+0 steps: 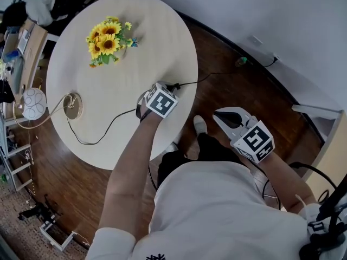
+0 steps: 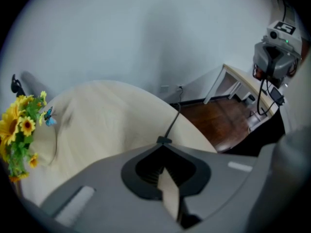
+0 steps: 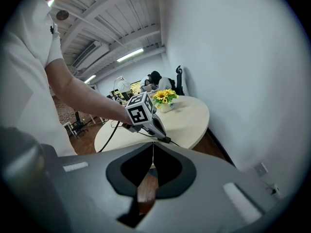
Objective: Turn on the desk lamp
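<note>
The desk lamp stands at the left edge of the round table [image 1: 157, 37], with a gold base [image 1: 71, 105] and a white round head [image 1: 33, 103]. Its black cord [image 1: 108, 126] runs across the table to my left gripper [image 1: 169, 88]. The jaws of the left gripper [image 2: 164, 141] are shut on the small black inline switch [image 1: 174, 85] near the table's right edge. From there the cord [image 2: 174, 120] drops off the table. My right gripper [image 1: 217, 113] hangs shut and holding nothing over the floor to the right of the table; its jaws [image 3: 153, 143] point at the left gripper [image 3: 163, 137].
A vase of sunflowers [image 1: 107, 41] stands at the back of the table. The cord goes on over the wooden floor toward a wall outlet [image 1: 255, 42]. Shelves and clutter [image 1: 19, 42] crowd the left side. A white desk [image 2: 238, 79] stands by the far wall.
</note>
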`<state>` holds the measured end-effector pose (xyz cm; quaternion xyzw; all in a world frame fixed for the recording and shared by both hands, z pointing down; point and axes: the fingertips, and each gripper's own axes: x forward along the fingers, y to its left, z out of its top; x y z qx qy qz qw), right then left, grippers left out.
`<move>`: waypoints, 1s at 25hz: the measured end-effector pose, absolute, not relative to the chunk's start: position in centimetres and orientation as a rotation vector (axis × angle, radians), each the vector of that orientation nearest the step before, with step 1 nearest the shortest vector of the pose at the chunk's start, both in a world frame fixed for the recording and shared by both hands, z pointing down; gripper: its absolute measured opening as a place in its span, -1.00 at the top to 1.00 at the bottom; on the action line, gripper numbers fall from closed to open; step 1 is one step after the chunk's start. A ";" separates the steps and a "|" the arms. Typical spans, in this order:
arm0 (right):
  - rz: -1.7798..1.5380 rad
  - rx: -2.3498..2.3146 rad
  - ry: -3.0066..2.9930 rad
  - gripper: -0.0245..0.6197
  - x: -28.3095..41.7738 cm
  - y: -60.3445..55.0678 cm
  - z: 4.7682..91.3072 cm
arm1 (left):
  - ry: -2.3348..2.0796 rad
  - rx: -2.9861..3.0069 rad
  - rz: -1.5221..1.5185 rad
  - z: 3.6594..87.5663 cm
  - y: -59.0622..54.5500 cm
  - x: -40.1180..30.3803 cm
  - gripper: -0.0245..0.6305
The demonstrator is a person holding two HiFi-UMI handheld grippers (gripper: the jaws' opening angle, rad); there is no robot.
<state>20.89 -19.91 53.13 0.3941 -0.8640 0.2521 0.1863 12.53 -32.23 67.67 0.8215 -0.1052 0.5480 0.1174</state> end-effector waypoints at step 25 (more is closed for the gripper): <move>0.681 1.065 -2.450 0.91 21.4 -19.8 52.6 | -0.303 2.485 1.330 62.6 -30.4 14.3 0.87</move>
